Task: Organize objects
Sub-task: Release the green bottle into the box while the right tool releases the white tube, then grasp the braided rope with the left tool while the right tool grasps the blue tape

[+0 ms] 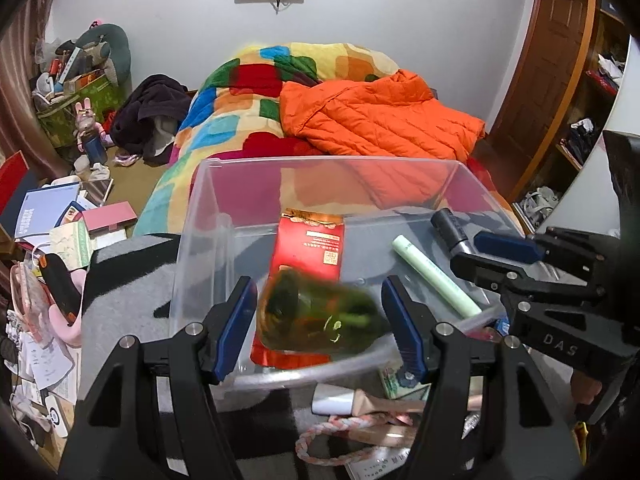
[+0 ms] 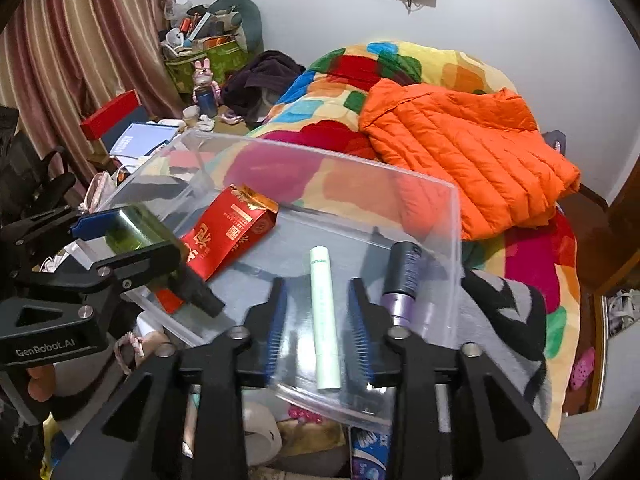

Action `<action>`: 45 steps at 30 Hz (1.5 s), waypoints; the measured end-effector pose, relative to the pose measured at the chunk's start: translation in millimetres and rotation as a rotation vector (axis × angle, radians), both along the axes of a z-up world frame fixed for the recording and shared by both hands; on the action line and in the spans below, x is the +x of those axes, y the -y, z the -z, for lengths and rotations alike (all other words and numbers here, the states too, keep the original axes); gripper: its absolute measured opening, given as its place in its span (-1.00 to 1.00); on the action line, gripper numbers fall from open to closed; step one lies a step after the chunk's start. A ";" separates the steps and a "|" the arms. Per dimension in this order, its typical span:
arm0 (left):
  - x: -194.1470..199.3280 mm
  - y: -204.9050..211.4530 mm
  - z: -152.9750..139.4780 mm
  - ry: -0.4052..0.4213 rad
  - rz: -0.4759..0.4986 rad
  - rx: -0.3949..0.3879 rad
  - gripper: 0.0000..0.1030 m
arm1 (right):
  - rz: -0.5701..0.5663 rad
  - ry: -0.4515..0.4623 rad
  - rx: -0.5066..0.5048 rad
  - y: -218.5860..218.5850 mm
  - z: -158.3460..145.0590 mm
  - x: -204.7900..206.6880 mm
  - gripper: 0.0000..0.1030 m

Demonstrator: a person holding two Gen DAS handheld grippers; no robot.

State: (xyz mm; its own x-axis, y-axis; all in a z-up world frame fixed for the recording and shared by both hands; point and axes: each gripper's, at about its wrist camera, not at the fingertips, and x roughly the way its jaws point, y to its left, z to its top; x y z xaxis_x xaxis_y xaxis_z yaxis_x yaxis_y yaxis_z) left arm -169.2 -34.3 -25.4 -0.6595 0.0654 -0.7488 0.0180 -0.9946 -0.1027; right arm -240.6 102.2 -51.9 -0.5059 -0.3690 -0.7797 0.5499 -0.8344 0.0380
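A clear plastic bin (image 1: 208, 216) (image 2: 454, 240) sits on a grey and black blanket. Inside lie a red box (image 1: 308, 244) (image 2: 224, 236), a pale green tube (image 1: 436, 276) (image 2: 326, 320) and a black and purple cylinder (image 1: 452, 228) (image 2: 400, 280). My left gripper (image 1: 320, 316) is open over the bin's near rim, and a blurred green bottle (image 1: 316, 316) (image 2: 128, 228) is between its fingers, apart from the pads. My right gripper (image 2: 318, 332) is open and empty, with the green tube lying between its fingers below.
Loose items lie in front of the bin: a pink braided cord (image 1: 332, 436), a white tube (image 1: 332, 404), tape roll (image 2: 260, 432). A bed with a colourful quilt (image 1: 240, 92) and orange jacket (image 1: 380, 116) is behind. Books and clutter (image 1: 60, 216) fill the left.
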 end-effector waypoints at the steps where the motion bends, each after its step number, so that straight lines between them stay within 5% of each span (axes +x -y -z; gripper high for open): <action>1: 1.5 -0.6 -2.2 -0.003 0.002 0.001 0.25 | 0.004 -0.008 0.001 -1.5 -1.8 1.3 -0.28; 11: 39.4 -4.5 -32.2 -0.110 -0.008 -0.025 0.76 | 0.039 -0.093 -0.015 -21.5 -28.6 34.0 -0.09; 17: 68.8 -8.5 -33.7 -0.132 0.004 -0.040 0.85 | 0.035 -0.132 -0.071 -40.0 -41.3 71.8 0.05; 36: 119.4 -25.5 25.5 -0.007 0.053 -0.011 0.82 | 0.021 0.012 -0.085 -42.0 22.4 126.0 0.07; 40: 113.7 -14.5 26.7 0.012 0.040 -0.007 0.48 | 0.022 0.030 -0.088 -36.0 30.5 122.7 0.06; 45: 101.9 1.1 26.2 0.027 0.016 -0.022 0.26 | 0.014 0.041 -0.082 -30.5 36.9 124.4 -0.28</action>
State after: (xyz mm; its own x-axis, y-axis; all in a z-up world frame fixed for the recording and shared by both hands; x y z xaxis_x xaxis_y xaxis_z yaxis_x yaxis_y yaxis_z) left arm -67.4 -35.4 -51.6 -0.6383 0.0587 -0.7676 0.0047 -0.9968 -0.0801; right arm -116.2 132.8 -88.8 -0.4802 -0.4253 -0.7672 0.5348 -0.8352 0.1282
